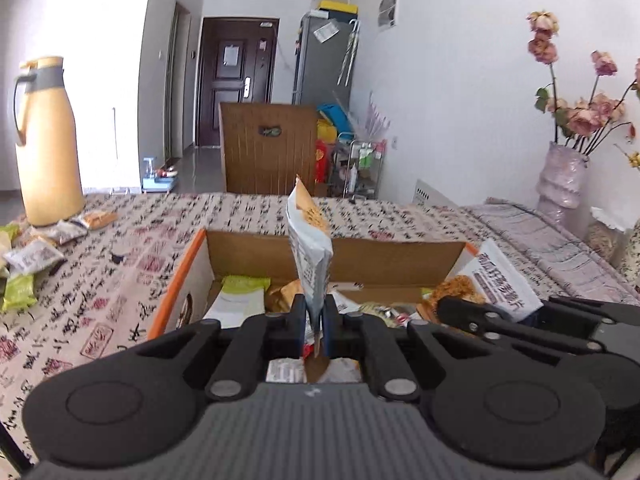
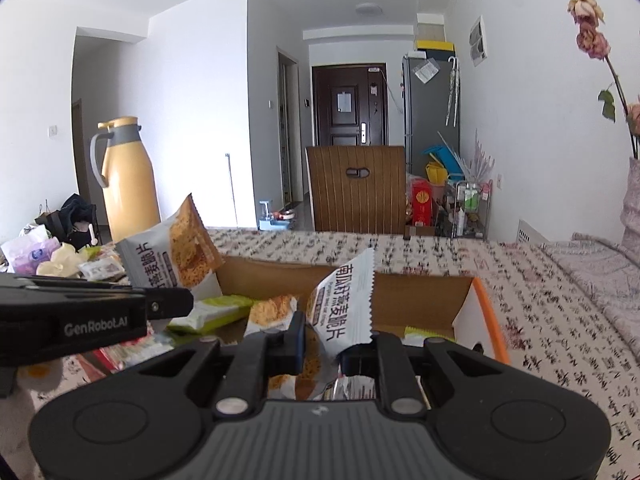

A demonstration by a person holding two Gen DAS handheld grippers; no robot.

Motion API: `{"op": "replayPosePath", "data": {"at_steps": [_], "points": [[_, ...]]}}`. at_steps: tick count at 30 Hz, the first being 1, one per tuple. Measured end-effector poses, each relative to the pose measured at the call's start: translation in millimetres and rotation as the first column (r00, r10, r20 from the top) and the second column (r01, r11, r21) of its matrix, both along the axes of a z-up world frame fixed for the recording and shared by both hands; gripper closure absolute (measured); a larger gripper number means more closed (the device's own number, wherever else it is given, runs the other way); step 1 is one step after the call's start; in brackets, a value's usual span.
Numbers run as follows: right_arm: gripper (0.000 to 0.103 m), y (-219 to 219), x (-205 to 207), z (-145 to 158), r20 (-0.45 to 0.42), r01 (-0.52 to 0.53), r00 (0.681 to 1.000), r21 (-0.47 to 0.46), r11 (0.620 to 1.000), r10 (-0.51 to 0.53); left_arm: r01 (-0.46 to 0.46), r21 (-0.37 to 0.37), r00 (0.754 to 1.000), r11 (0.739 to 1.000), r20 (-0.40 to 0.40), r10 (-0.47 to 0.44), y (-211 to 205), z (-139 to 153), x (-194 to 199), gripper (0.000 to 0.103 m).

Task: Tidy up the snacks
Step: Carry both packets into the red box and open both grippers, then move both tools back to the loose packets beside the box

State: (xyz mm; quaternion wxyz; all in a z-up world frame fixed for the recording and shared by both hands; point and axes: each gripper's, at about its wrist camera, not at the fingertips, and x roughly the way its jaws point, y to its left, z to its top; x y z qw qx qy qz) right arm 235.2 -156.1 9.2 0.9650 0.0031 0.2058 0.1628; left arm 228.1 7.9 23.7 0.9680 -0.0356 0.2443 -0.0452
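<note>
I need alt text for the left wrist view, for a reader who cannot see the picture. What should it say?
The left gripper is shut on a white and orange snack packet, held upright above an open cardboard box that already holds other snacks. The right gripper holds a similar packet at the right. More packets and a yellow jug stand on the patterned tablecloth.

A white snack packet [image 1: 310,248] with an orange photo of crisps is standing on edge, pinched at its lower end over the open cardboard box [image 1: 276,250]. A second packet of the same kind [image 2: 346,312] is tilting up over the box's right half, its serrated end pointing upward. The box, brown inside with an orange rim, is sitting on the patterned surface [image 1: 132,240] and is holding lime-green packets [image 1: 244,286] and more crisp packets. Loose green and white packets [image 1: 28,264] are lying in a heap at the surface's left.
</note>
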Motion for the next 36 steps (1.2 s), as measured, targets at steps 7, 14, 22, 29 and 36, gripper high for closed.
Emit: {"op": "replayPosePath", "data": {"at_steps": [7, 14, 22, 29, 36], "points": [[0.067, -3.9, 5.3, -10.1, -0.034, 0.032, 0.999, -0.012, 0.999, -0.032, -0.019, -0.034, 1.000, 0.999, -0.021, 0.018, 11.5, -6.9, 1.5, 0.051], [0.000, -17.5, 2.4, -8.2, -0.009, 0.094, 0.996, 0.013, 0.995, -0.094, -0.097, -0.029, 0.994, 0.995, 0.042, 0.098, 15.6, 0.4, -9.7, 0.000], [0.000, -25.7, 2.7, -7.2, -0.015, 0.120, 0.993, 0.041, 0.992, -0.119, -0.119, -0.031, 0.992, 0.992, 0.031, 0.120, 16.3, 3.2, -7.8, 0.000], [0.000, -29.2, -6.1, 4.9, 0.016, 0.148, 0.989, 0.048, 0.988, -0.149, -0.130, -0.031, 0.991, 0.991, 0.037, 0.131, 14.8, 11.7, -13.0, 0.000], [0.000, -32.7, -26.8, 14.5, 0.024, 0.152, 0.988, 0.045, 0.987, -0.153, -0.130, -0.024, 0.990, 0.991, 0.050, 0.131, 11.4, 21.9, -30.1, 0.000]]}}
